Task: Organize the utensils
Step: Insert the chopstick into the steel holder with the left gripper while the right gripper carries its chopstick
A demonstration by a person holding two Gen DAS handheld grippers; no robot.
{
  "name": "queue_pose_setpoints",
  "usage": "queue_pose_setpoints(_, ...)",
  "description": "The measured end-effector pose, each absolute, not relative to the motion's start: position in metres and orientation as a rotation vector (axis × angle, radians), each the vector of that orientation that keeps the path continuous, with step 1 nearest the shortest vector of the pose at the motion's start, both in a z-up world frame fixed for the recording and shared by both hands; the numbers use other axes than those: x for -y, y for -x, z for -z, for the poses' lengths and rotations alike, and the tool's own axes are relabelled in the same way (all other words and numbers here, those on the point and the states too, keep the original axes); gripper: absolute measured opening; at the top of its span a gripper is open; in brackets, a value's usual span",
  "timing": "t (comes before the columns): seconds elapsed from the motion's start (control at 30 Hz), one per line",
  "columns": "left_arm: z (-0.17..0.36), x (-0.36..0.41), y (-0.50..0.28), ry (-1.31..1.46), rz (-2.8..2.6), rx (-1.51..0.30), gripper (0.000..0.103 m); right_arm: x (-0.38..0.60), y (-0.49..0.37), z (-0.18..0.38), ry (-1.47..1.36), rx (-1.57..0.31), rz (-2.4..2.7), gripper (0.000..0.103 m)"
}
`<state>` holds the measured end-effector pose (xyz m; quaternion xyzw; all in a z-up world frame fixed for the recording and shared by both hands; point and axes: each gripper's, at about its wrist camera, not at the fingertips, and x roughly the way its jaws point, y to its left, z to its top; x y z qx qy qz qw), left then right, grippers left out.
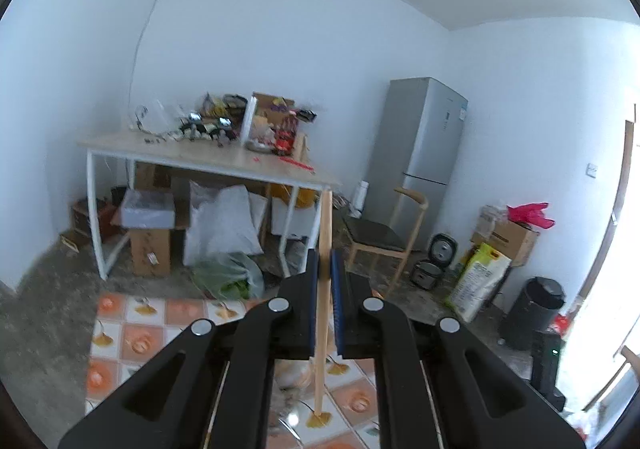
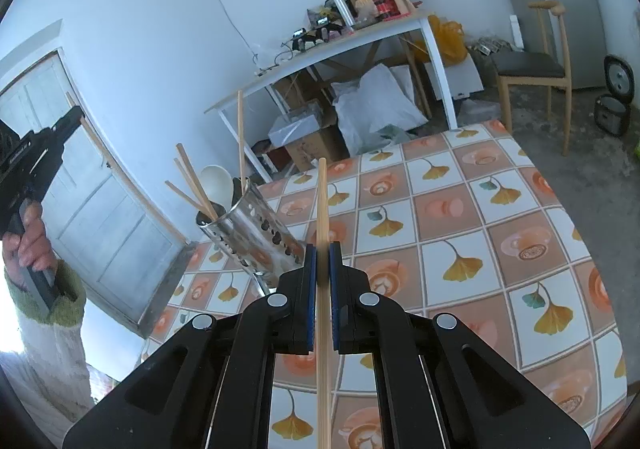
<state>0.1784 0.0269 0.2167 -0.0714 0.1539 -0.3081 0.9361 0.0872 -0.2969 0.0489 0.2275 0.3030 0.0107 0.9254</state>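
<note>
Wooden chopstick (image 2: 322, 245) pinched in my right claw (image 2: 322, 253), another chopstick (image 1: 325, 249) clamped in my left claw (image 1: 325, 265); light, stiff, slippery — I'd grip mid-shaft.

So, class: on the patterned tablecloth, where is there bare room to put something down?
The tablecloth lies bare from the metal utensil holder rightward to its far edge. Crowded: the holder itself, stuffed with chopsticks and a white spoon.
</note>
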Motion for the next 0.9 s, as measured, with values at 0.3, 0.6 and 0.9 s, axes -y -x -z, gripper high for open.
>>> queue_pose_setpoints(0.3, -0.217, -0.026, -0.209, 0.125, 0.552, -0.278, 0.006, 0.295, -0.089, -0.046, -0.471, -0.632, -0.024, 0.004)
queue_pose_setpoints(0.6, -0.181, -0.007, -0.247, 0.075, 0.506, -0.347, 0.006, 0.296, -0.088, -0.043, -0.471, -0.641, -0.024, 0.004)
queue_pose_setpoints(0.9, -0.143, 0.014, -0.269, -0.004, 0.502, -0.428, 0.006, 0.294, -0.09, -0.038, -0.469, -0.654, -0.033, 0.004)
